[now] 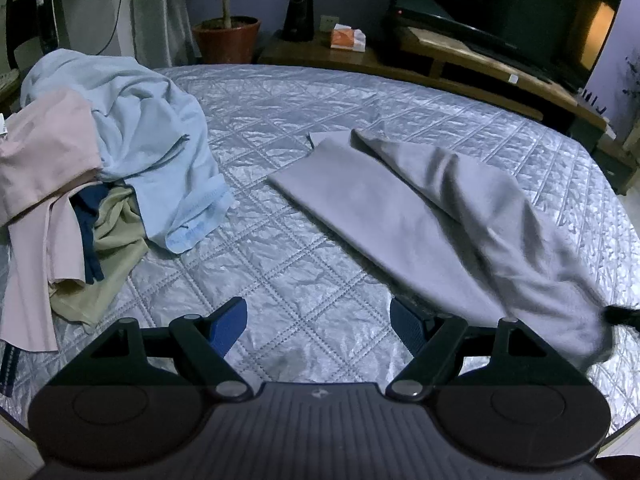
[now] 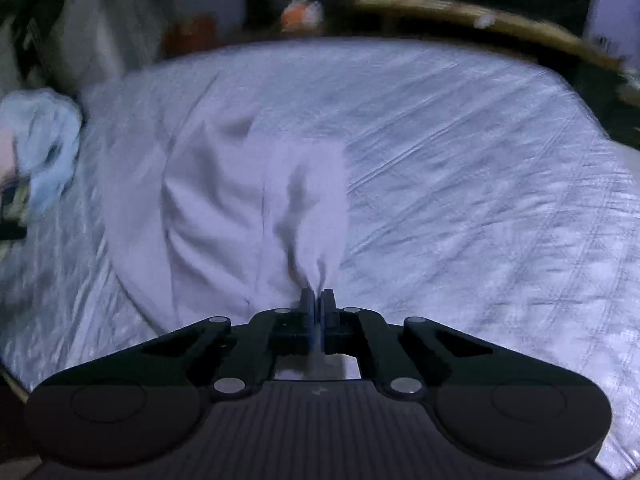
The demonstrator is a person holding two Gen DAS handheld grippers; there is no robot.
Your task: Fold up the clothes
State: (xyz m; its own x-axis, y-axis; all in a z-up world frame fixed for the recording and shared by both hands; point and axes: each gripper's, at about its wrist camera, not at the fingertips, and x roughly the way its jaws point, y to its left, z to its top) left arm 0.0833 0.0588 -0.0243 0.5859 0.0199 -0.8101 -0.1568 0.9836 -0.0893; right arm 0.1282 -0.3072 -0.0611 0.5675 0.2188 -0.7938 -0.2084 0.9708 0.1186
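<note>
Left wrist view: the left gripper (image 1: 319, 330) hovers over the near part of the silver quilted bedspread (image 1: 312, 128), its blue-padded fingers (image 1: 228, 330) standing wide apart with only bedspread between them. To the right, a grey fabric garment (image 1: 360, 192) lies on the bedspread; its left portion lies flat and smooth, while its right portion rises in loose folds toward the near right, where a dark tip of the right gripper (image 1: 624, 314) shows at the frame edge. At the left, an unfolded pile holds a pale pink garment (image 1: 36, 160), a dark navy piece (image 1: 90, 216), an olive-green garment (image 1: 112, 240) and, on top and farther back, a light blue garment (image 1: 152, 128). Beyond the bed stand a terracotta plant pot (image 1: 226, 40), a low wooden bench (image 1: 460, 60), a black speaker-like object (image 1: 300, 8), an orange-and-white tissue pack (image 1: 348, 36) and a black television screen (image 1: 512, 12).

Right wrist view (motion-blurred): the right gripper (image 2: 317, 300) has its fingers pressed together, clamped on a bunched edge of the grey fabric garment (image 2: 224, 208). The cloth fans out from the clamped point, away and to the left, across the bedspread (image 2: 460, 152). The light blue garment (image 2: 44, 140) appears at the far left.
</note>
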